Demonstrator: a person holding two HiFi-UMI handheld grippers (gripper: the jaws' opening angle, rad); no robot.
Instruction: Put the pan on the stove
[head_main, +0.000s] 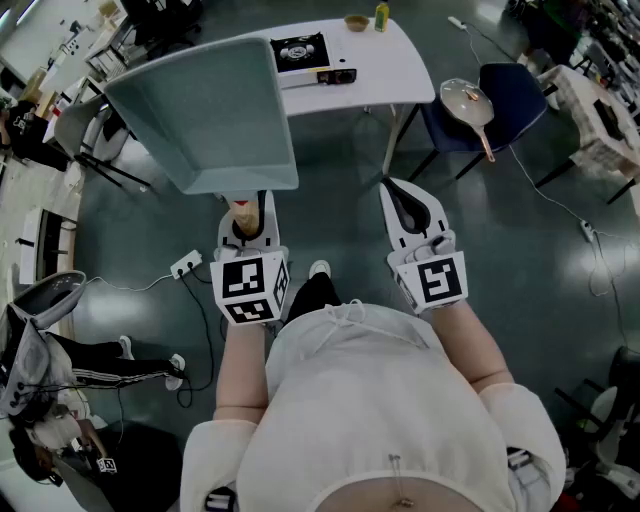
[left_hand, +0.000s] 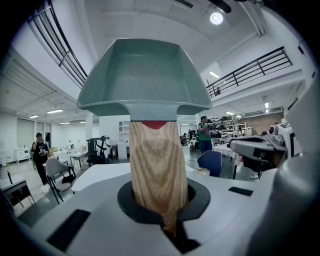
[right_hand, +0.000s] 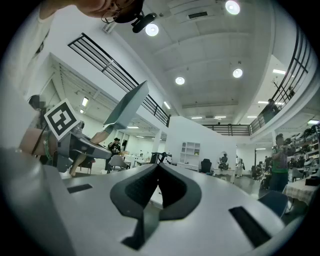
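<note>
Gripping the pan by its wooden handle, left tongs clenched on it, right tongs closed, empty.

A white counter stands at the far side of the dark floor. A small bowl and a yellow bottle sit side by side near its far edge. Right of the counter, a blue chair carries a round frying pan. A white power strip lies on the floor.
</note>
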